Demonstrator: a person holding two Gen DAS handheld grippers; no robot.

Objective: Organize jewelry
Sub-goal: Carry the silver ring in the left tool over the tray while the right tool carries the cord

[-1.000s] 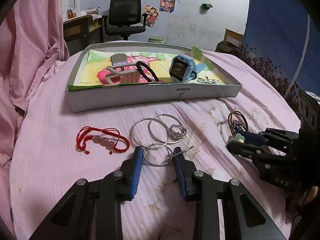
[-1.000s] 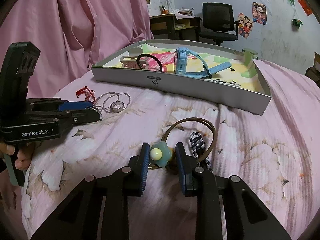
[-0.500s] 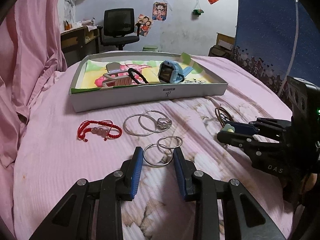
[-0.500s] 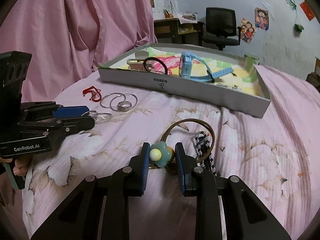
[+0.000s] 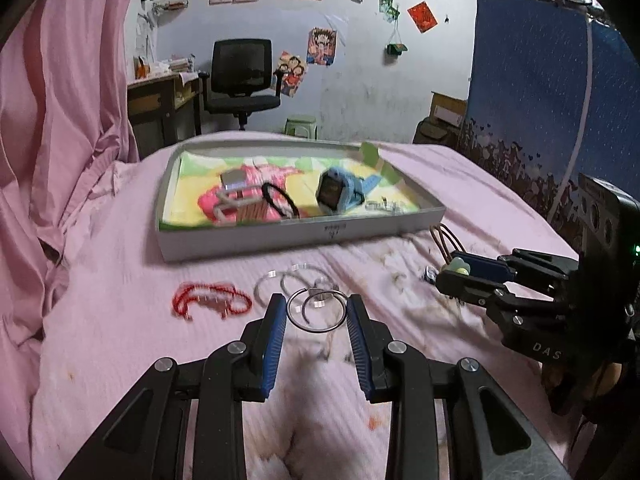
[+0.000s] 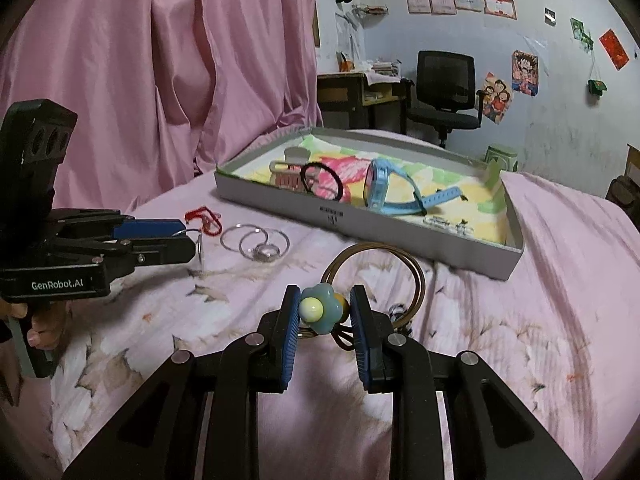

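Note:
In the left wrist view my left gripper (image 5: 316, 314) is shut on a pair of thin silver hoops (image 5: 318, 310), held just above the pink bedspread. My right gripper (image 6: 325, 312) is shut on the blue flower charm (image 6: 318, 308) of a brown hair tie (image 6: 416, 280), whose loops rise off the bed. Each gripper shows in the other view: right gripper (image 5: 446, 276), left gripper (image 6: 191, 238). Ahead lies the grey tray (image 5: 304, 236) (image 6: 360, 220) holding a blue watch (image 5: 336, 190), a black hair band (image 5: 280, 200) and a hair clip (image 5: 236, 196).
On the bed between me and the tray lie a red bead bracelet (image 5: 212, 300) and two more silver hoops with a ring (image 5: 296, 280). A striped hair tie (image 6: 396, 312) lies under the brown one. A pink curtain (image 6: 140, 80) hangs at the left; a person's hand (image 6: 36, 328) grips the left tool.
Both grippers have risen with what they hold. The silver hoops have come off the bedspread, and the brown hair tie's loops are lifted. The view has tilted up toward the room.

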